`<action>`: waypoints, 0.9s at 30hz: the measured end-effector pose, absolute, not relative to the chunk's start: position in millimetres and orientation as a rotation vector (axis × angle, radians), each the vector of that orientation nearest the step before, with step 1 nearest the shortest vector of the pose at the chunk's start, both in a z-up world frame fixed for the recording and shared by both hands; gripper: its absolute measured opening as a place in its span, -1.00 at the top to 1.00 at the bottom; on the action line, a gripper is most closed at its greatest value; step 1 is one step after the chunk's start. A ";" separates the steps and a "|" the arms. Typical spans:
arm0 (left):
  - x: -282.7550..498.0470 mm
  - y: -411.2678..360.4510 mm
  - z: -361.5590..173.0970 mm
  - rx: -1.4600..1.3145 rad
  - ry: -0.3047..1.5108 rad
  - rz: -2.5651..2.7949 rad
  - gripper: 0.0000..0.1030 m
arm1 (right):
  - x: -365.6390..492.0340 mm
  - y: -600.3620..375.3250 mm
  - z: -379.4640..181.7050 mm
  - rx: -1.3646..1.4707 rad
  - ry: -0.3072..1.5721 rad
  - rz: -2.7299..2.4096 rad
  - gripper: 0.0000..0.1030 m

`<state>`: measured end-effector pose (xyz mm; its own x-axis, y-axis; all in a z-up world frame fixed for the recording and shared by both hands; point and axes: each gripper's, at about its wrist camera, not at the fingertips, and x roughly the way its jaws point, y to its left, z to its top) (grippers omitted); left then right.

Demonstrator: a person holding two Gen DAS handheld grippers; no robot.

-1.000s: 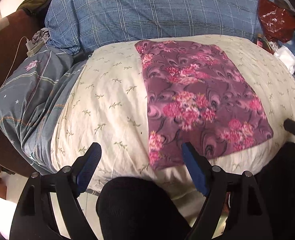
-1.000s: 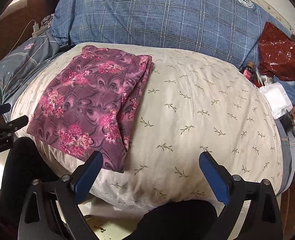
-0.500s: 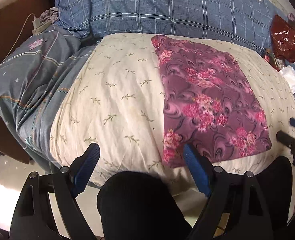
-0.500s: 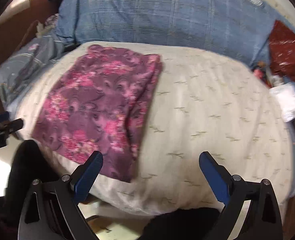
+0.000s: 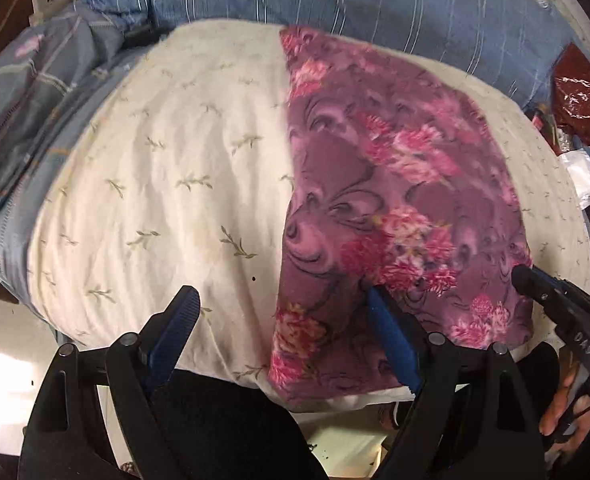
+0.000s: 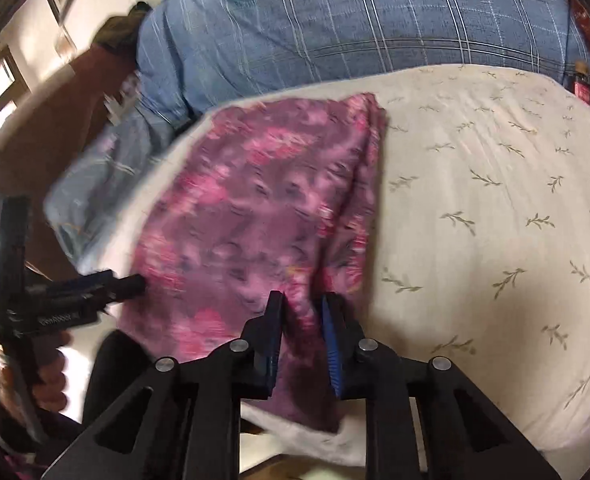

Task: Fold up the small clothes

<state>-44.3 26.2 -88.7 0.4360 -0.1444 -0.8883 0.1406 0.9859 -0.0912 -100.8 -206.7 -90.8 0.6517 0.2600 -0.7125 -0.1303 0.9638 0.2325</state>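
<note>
A folded purple garment with pink flowers (image 5: 395, 184) lies flat on a cream leaf-print pillow (image 5: 167, 184); it also shows in the right wrist view (image 6: 255, 216). My left gripper (image 5: 283, 316) is open at the garment's near left corner, its right finger over the cloth. My right gripper (image 6: 301, 308) is nearly shut around the garment's near right edge, with cloth between the fingers. The right gripper (image 5: 535, 284) shows at the right of the left wrist view. The left gripper (image 6: 95, 288) shows at the left of the right wrist view.
A blue plaid duvet (image 6: 355, 24) lies behind the pillow. A grey-blue pillow (image 5: 31, 100) lies to the left. A red foil bag (image 5: 579, 100) and small clutter sit at the far right. The bed edge and floor are just below the grippers.
Both grippers have moved in toward the garment's near edge. My right gripper has swung left and closed onto the garment's near right edge. My left gripper stays open.
</note>
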 end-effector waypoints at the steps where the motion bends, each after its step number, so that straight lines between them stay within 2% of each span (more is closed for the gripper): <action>1: -41.3 28.8 -93.4 -0.026 1.128 -0.176 -0.67 | -97.3 -207.6 -96.2 0.158 0.849 0.216 0.71; 5: -40.1 45.4 -83.2 -0.166 1.140 -0.237 -0.66 | -97.8 -214.9 -88.5 0.242 0.853 0.239 0.63; 6: -39.8 47.5 -71.1 -0.175 1.101 -0.255 -0.66 | -98.5 -217.5 -81.2 0.257 0.832 0.248 0.55; 11: -1.1 36.1 -42.1 -0.117 1.030 -0.257 -0.66 | -65.0 -230.7 -57.3 0.336 0.786 0.288 0.53; 16: 62.6 25.1 -42.1 -0.195 1.095 -0.228 -0.66 | -9.7 -241.5 -53.6 0.413 0.776 0.252 0.53; 19: 81.4 18.3 -43.6 -0.198 1.114 -0.223 -0.66 | 13.2 -254.9 -53.7 0.469 0.767 0.197 0.46; 23: 99.2 -0.3 -49.1 -0.142 1.117 -0.217 -0.66 | 50.7 -260.4 -67.4 0.519 0.819 0.175 0.47; 25: 106.3 -5.4 -52.5 -0.128 1.108 -0.213 -0.66 | 58.5 -258.3 -63.3 0.490 0.803 0.178 0.90; 27: 111.8 -6.2 -58.5 -0.126 1.093 -0.203 -0.66 | 57.8 -255.2 -50.6 0.464 0.758 0.213 0.90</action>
